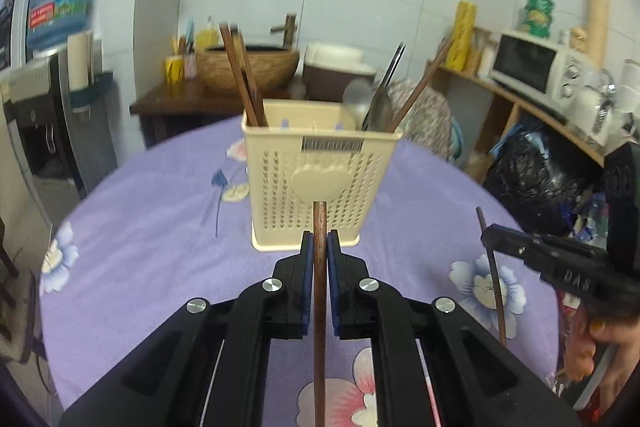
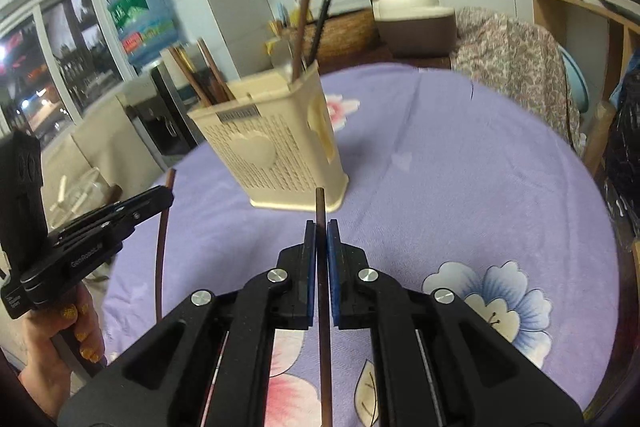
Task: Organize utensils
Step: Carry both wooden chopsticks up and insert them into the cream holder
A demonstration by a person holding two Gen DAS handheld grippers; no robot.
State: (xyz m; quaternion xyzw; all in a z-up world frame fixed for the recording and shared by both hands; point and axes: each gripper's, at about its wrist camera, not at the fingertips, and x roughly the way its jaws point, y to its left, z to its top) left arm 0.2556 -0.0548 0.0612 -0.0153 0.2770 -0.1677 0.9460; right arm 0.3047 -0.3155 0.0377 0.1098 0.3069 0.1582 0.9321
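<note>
A round table (image 1: 152,211) draped in a purple floral cloth bears a cream perforated utensil holder (image 1: 308,179), already stocked with wooden chopsticks (image 1: 240,75) and a metal spoon (image 1: 378,107). Just short of it, the left gripper (image 1: 319,247) clamps one brown chopstick (image 1: 319,307) upright. Beside it, the right gripper (image 2: 321,239) pinches a second chopstick (image 2: 324,327).

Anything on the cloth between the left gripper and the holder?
Nothing: bare purple cloth separates the left gripper from the holder, as the left wrist view shows.
</note>
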